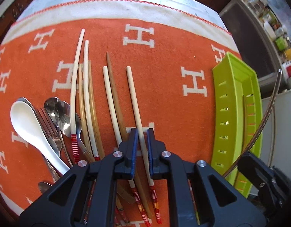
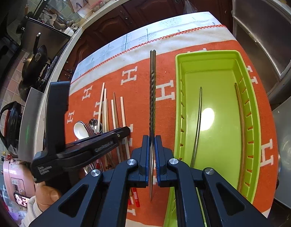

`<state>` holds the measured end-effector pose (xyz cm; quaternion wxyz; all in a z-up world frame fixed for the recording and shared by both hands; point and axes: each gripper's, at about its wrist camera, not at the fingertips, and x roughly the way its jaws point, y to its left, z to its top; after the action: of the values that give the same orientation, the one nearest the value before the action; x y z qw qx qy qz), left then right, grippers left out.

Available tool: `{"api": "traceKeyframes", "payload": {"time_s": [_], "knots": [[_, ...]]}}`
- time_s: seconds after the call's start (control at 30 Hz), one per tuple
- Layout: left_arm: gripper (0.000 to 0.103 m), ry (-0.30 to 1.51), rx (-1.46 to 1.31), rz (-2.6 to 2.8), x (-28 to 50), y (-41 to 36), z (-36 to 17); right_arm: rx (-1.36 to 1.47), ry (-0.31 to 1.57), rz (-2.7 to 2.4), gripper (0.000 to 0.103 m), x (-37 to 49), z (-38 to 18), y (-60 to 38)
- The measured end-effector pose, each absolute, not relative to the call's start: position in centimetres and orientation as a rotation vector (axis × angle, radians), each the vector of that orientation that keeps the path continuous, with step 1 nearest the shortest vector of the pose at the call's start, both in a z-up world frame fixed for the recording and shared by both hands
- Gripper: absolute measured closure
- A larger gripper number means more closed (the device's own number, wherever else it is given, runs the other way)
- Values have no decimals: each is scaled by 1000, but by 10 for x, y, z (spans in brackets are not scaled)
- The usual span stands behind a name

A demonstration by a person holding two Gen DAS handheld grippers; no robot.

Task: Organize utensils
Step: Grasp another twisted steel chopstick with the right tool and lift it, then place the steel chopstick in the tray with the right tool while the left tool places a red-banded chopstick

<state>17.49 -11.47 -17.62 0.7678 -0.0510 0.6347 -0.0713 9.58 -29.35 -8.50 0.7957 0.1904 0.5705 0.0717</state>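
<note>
The left gripper [image 1: 141,132] is pointing steeply down at the orange cloth [image 1: 164,60] and is pinching a pale chopstick [image 1: 135,102] between its blue pads, the stick's plain end reaching ahead of the fingers and its red-striped end trailing behind them. Just to its left more chopsticks [image 1: 88,98] are lying side by side, and farther left a white spoon [image 1: 28,121], a fork [image 1: 49,126] and metal spoons [image 1: 59,111] are resting together. Off to its right the green tray [image 1: 223,102] is sitting on the cloth.

The right gripper [image 2: 152,140] is clamping a twisted metal chopstick [image 2: 152,94], holding it above the cloth just left of the tray [image 2: 178,87]. Inside the tray, ahead and to this gripper's right, a metal chopstick [image 2: 197,124] and a brown chopstick [image 2: 241,128] are lying lengthwise
</note>
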Motion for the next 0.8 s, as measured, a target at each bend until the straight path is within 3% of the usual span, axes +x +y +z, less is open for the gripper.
{"api": "traceKeyframes", "payload": {"time_s": [0.33,0.8], "knots": [[100,1309,-60,-202,156,-129,-167,450,1193,177,98,88,-79,-299],[100,1187,-149,-435,117,-142,-59,551,1044,228,100,25,-2,-363]]}}
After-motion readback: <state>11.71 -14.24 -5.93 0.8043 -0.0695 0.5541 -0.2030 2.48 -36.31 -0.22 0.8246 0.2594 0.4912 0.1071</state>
